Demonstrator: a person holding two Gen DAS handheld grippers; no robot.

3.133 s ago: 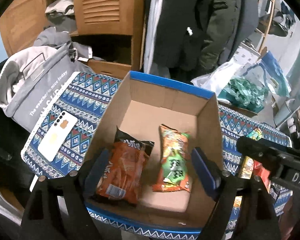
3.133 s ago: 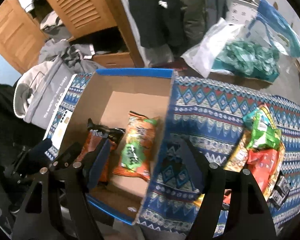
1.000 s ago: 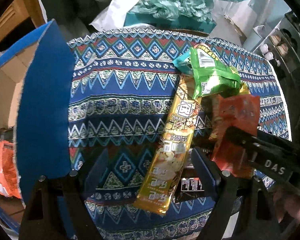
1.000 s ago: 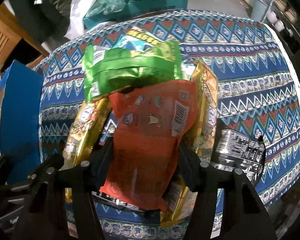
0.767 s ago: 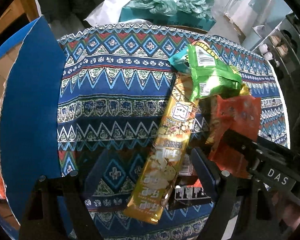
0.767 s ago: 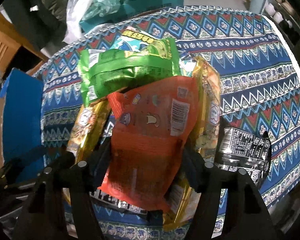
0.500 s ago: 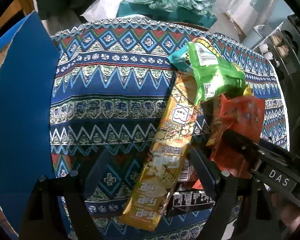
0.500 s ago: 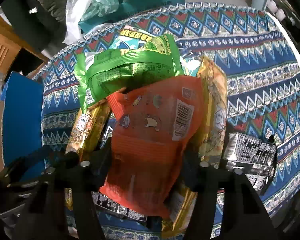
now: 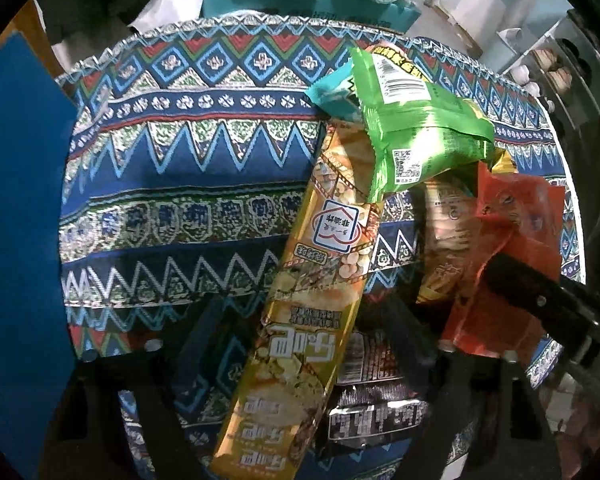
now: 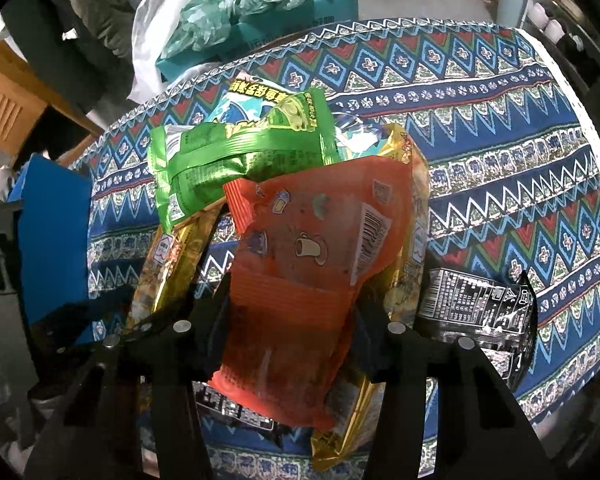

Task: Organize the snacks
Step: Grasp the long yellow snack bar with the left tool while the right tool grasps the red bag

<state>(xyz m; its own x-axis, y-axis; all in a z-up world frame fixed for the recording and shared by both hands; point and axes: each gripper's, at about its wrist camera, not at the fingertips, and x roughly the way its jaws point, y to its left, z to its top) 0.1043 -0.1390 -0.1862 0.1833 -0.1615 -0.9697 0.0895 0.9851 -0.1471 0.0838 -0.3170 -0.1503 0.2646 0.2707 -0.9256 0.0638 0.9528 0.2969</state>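
Note:
A pile of snack packs lies on the patterned tablecloth [image 9: 188, 184]. A long gold pack [image 9: 308, 312] runs between the fingers of my left gripper [image 9: 300, 344], which is open around it. A green pack [image 9: 416, 128] lies on top of the pile, over a teal pack [image 9: 332, 92]. My right gripper [image 10: 292, 312] has its fingers either side of an orange-red pack [image 10: 308, 264]; its jaws are open. The green pack [image 10: 240, 160], gold packs [image 10: 168, 264] and a black pack [image 10: 476, 304] surround it. The right gripper's finger [image 9: 540, 300] shows in the left wrist view.
The blue wall of the cardboard box [image 9: 16, 240] stands at the left; it also shows in the right wrist view [image 10: 52, 232]. A teal box with crumpled plastic [image 10: 260, 12] sits beyond the table's far edge. The table edge curves round at the right.
Both grippers swung right from the box to the snack pile, then lowered closer. The gold pack now lies between the left fingers and the orange-red pack between the right fingers.

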